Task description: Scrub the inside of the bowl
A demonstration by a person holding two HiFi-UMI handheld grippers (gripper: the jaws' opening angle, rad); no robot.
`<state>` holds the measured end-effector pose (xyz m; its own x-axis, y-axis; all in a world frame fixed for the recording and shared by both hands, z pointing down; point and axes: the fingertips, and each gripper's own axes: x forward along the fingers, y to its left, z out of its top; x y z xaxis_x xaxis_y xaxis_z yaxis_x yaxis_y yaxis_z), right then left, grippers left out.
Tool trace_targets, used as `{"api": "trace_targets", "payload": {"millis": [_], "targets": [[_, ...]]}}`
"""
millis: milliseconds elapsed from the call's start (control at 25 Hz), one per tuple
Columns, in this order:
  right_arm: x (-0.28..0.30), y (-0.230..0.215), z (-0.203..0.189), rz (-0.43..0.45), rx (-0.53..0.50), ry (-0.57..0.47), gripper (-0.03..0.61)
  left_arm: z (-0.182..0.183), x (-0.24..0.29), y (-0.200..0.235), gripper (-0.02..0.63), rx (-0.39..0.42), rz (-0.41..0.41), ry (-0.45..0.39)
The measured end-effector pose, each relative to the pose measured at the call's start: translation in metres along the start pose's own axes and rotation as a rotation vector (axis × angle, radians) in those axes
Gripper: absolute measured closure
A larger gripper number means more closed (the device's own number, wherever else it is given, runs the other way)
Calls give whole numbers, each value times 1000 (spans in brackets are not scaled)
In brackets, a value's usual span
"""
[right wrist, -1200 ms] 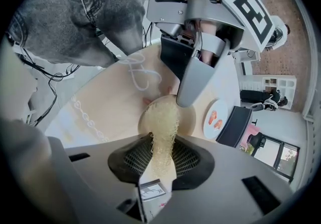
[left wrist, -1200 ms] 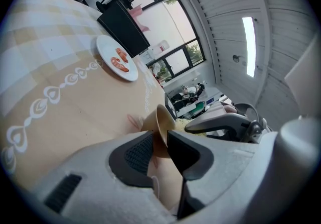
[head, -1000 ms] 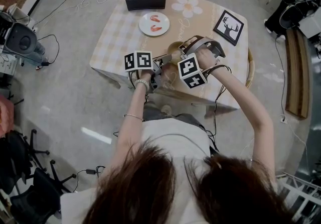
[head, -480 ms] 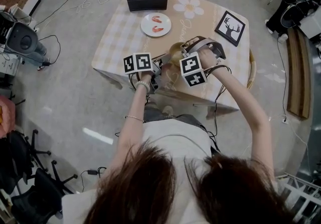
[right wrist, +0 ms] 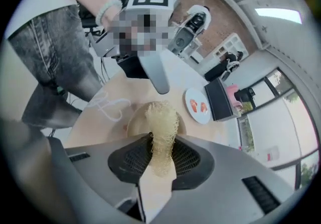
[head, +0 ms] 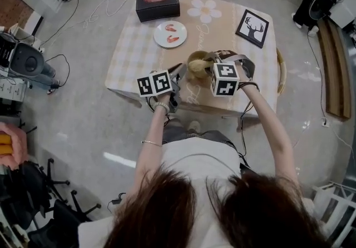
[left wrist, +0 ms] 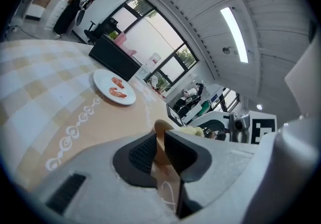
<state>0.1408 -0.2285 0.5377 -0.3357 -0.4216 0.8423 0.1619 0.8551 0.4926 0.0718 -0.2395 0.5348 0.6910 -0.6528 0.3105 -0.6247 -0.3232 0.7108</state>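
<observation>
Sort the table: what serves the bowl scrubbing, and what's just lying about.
In use: bowl, loofah scrubber, left gripper clamping the bowl, right gripper clamping the scrubber.
Lying about: shrimp plate, tissue box, deer picture.

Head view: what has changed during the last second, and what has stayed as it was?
The right claw, shut on the loofah scrubber, turned and shifted a little to the person's right, so the scrubber now shows inside the bowl. Nothing was taken or released. The left claw stays shut on the bowl's rim; plate, tissue box and framed picture did not move.
</observation>
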Motion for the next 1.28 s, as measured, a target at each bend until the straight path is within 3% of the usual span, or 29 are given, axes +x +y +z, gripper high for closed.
{"api": "trace_targets", "payload": {"millis": [240, 480, 800, 1280], "targets": [[-15, -3, 3, -56, 342, -201, 483, 4, -8, -9, 572, 106, 33, -39], [-38, -13, 6, -112, 643, -397, 483, 13, -13, -20, 577, 261, 74, -48], [-68, -29, 11, -211, 800, -587, 483, 27, -15, -41, 578, 377, 52, -112], [-92, -32, 15, -254, 906, -774, 483, 36, -20, -64, 583, 523, 5, -192]]}}
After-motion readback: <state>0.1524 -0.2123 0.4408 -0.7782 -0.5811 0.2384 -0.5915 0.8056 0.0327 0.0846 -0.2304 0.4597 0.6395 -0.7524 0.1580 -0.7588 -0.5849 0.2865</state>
